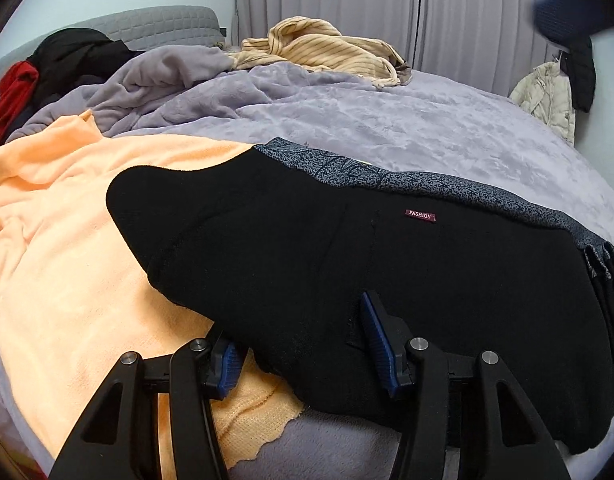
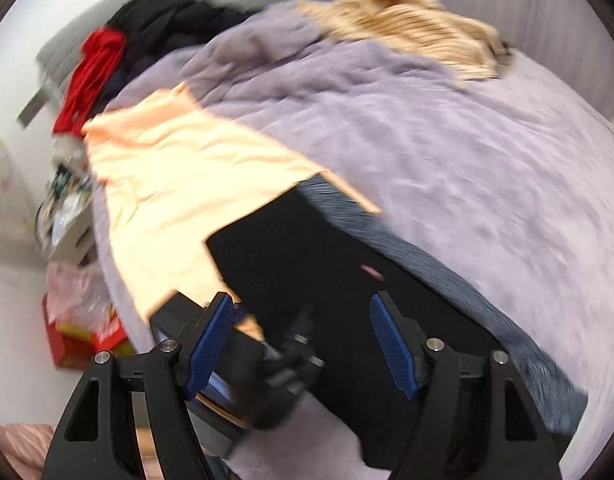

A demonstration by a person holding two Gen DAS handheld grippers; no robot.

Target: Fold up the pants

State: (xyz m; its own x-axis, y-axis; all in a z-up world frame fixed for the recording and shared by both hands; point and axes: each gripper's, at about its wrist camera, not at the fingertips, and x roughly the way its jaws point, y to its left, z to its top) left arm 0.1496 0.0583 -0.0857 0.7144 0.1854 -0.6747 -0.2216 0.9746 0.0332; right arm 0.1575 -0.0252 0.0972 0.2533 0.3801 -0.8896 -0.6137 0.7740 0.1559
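Note:
Black pants [image 1: 347, 248] with a small red "FASHION" label [image 1: 420, 215] lie folded on the bed, on top of a grey patterned garment [image 1: 427, 184]. My left gripper [image 1: 303, 344] is open at the pants' near edge, its jaws spread wide with cloth between them. In the blurred right wrist view, the pants [image 2: 327, 280] lie below my right gripper [image 2: 301, 344], which is open and empty above them. The left gripper's body [image 2: 247, 372] shows between the right gripper's fingers.
An orange towel [image 1: 67, 240] lies left of the pants on the lilac blanket [image 1: 387, 120]. A striped beige garment [image 1: 327, 48] and black and red clothes [image 1: 47, 68] lie at the far side. Boxes and bags [image 2: 79, 320] sit on the floor beside the bed.

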